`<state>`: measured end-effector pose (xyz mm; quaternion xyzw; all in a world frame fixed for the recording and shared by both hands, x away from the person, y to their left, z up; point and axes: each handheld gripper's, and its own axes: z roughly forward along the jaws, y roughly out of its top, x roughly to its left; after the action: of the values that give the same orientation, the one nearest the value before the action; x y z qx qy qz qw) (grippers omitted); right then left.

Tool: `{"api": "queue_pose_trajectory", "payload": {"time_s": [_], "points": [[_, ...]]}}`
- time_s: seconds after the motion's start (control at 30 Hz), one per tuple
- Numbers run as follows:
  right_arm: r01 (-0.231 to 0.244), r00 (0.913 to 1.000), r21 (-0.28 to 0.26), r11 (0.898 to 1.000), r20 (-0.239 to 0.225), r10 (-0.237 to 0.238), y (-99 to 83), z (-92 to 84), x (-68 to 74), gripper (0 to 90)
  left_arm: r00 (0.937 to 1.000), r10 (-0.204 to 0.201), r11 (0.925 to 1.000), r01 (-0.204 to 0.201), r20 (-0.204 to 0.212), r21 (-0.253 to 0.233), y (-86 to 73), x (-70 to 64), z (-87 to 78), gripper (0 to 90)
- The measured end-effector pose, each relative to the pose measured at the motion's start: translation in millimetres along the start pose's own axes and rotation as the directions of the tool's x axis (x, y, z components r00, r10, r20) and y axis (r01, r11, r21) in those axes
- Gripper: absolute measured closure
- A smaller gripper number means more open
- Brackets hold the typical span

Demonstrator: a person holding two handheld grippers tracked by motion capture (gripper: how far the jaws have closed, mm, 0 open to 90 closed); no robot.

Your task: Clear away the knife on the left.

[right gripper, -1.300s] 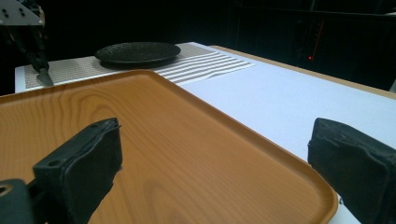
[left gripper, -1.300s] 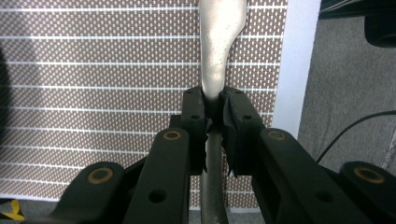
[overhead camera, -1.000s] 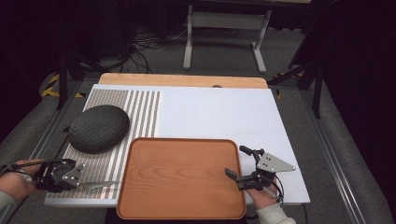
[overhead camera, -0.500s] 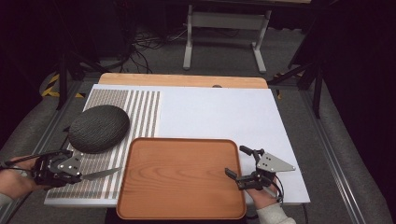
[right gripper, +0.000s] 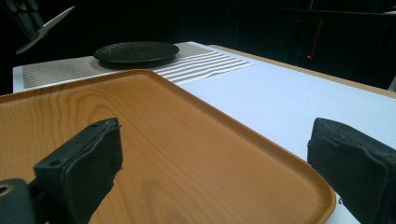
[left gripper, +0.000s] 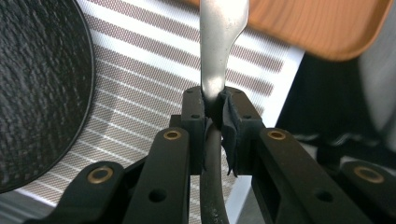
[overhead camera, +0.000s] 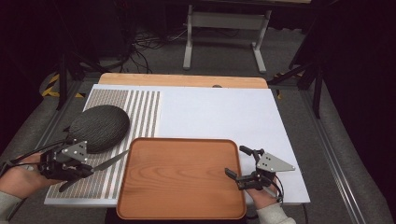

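The left gripper (overhead camera: 70, 163) is pinching a table knife (overhead camera: 109, 161) by the neck, where blade meets handle; in the left gripper view the jaws press flat against the metal on both sides, a grip that likely keeps the knife from twisting. The blade reaches toward the wooden tray (overhead camera: 182, 179), its tip just short of the tray's left rim, while the dark handle trails back under the gripper. The knife seems lifted clear of the striped placemat (overhead camera: 140, 107), which lies left of the tray; the right gripper view shows it raised above the table. A dark textured plate (overhead camera: 99, 127) rests on that mat, just beyond the tray's far left corner and close behind the left gripper.

The right gripper (overhead camera: 243, 165) waits with its jaws spread wide and nothing between them, straddling the tray's right rim, perhaps placed to steady the tray when the knife comes over
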<state>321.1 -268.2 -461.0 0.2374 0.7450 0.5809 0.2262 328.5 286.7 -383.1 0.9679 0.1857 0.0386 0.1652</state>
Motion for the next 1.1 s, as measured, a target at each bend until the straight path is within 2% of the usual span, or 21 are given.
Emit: {"api": "queue_pose_trajectory", "payload": {"time_s": [0.2,0.3,0.43,0.47,0.53,0.57,0.67,0.8,0.93,1.0,1.07,1.1], "points": [[0.003,1.0000,-0.001,1.000,0.000,-0.003,0.1,-0.2,0.1,3.7,0.9978,-0.050,0.9972,0.052,0.044,-0.053,11.8,-1.3,-0.6,80.1],[0.003,1.0000,0.000,1.000,0.000,-0.003,0.2,-0.2,0.1,3.8,0.9958,-0.066,0.9959,0.070,0.064,-0.057,19.1,-2.9,1.1,80.1],[0.009,1.0000,0.002,1.000,-0.003,-0.009,0.6,0.0,1.0,3.8,0.9880,-0.124,0.9896,0.130,0.092,-0.061,28.2,-1.1,4.4,80.1],[0.009,1.0000,0.002,1.000,-0.003,-0.009,0.6,0.0,1.0,3.8,0.9880,-0.124,0.9896,0.130,0.092,-0.061,28.2,-1.1,4.4,80.1],[0.009,1.0000,0.000,1.000,-0.004,-0.009,0.7,-0.6,0.7,3.8,0.9830,-0.150,0.9854,0.157,0.107,-0.065,32.3,-1.0,6.4,80.1],[0.010,0.9999,0.001,1.000,-0.003,-0.010,0.7,-0.6,0.4,3.8,0.9787,-0.168,0.9808,0.178,0.118,-0.080,35.6,-1.9,8.0,80.1],[0.010,0.9999,0.000,1.000,-0.003,-0.010,0.8,-1.1,0.0,3.8,0.9708,-0.194,0.9734,0.208,0.141,-0.095,41.6,-4.0,10.1,80.1],[0.009,1.0000,-0.003,1.000,-0.003,-0.009,1.1,-1.7,0.0,3.8,0.9674,-0.197,0.9691,0.217,0.159,-0.117,49.0,-6.4,13.8,80.1],[0.010,0.9999,-0.004,1.000,-0.003,-0.010,1.2,-1.9,-0.2,3.8,0.9590,-0.207,0.9591,0.238,0.193,-0.153,59.1,-10.8,17.6,80.1],[0.009,1.0000,-0.005,1.000,-0.003,-0.010,1.3,-1.9,-0.1,3.8,0.9601,-0.203,0.9593,0.234,0.192,-0.157,64.1,-13.1,20.6,80.1],[0.009,1.0000,-0.008,1.000,-0.002,-0.009,1.3,-2.3,-0.1,3.8,0.9577,-0.205,0.9596,0.237,0.202,-0.151,69.0,-15.6,24.2,80.1],[0.009,1.0000,-0.008,1.000,-0.002,-0.009,1.3,-2.3,-0.1,3.8,0.9584,-0.201,0.9608,0.233,0.203,-0.150,71.4,-16.6,25.8,80.1]]}}
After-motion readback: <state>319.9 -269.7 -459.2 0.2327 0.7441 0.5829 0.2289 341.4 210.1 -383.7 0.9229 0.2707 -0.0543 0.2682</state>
